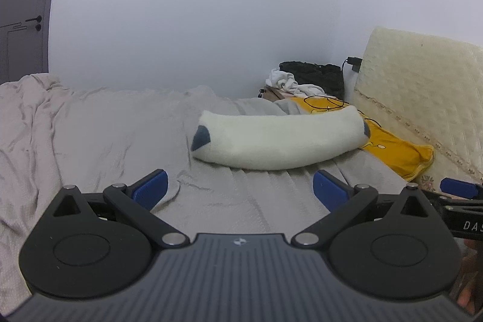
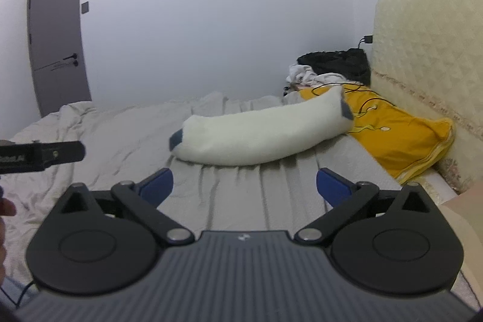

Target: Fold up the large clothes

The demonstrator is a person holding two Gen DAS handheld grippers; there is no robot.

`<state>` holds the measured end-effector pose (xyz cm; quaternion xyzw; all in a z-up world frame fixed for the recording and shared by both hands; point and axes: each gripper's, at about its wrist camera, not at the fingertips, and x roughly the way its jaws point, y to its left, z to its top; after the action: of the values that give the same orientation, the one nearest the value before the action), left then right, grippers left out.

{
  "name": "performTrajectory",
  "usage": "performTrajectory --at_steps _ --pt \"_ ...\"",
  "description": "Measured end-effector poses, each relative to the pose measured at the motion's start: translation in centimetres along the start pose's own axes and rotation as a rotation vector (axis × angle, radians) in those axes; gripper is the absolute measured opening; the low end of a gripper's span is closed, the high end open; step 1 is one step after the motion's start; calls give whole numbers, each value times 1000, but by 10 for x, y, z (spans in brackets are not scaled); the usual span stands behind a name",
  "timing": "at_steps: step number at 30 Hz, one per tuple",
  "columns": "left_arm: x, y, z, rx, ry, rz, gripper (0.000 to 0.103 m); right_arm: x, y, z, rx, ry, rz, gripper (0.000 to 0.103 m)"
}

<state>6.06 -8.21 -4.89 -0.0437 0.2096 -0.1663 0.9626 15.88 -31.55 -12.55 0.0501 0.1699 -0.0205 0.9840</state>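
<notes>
A grey garment [image 1: 265, 186] [image 2: 271, 183] lies spread flat on the bed, with long lengthwise creases, right in front of both grippers. My left gripper [image 1: 240, 187] stands open just above its near edge, blue pads wide apart, and nothing is between them. My right gripper [image 2: 244, 184] is likewise open over the cloth, holding nothing. The two grippers are side by side: a blue finger of the right gripper [image 1: 459, 189] shows at the right edge of the left wrist view, and a black finger of the left gripper [image 2: 60, 154] shows at the left of the right wrist view.
A long white bolster [image 1: 277, 138] [image 2: 259, 132] with blue ends lies across the bed beyond the garment. A yellow pillow [image 2: 398, 135] and cream headboard [image 2: 428, 65] are at the right. Rumpled beige bedding [image 1: 60, 125] fills the left. Black and white clothes [image 2: 332, 68] are piled in the far corner.
</notes>
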Motion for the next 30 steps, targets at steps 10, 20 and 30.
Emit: performTrajectory --at_steps 10,20,30 --pt "8 -4 -5 20 25 4 103 6 -2 -3 13 31 4 103" --pt "16 -5 -9 12 60 -5 103 6 -1 -5 6 25 -28 103" --pt "18 -5 -10 10 59 -4 103 6 -2 -6 10 30 -38 103"
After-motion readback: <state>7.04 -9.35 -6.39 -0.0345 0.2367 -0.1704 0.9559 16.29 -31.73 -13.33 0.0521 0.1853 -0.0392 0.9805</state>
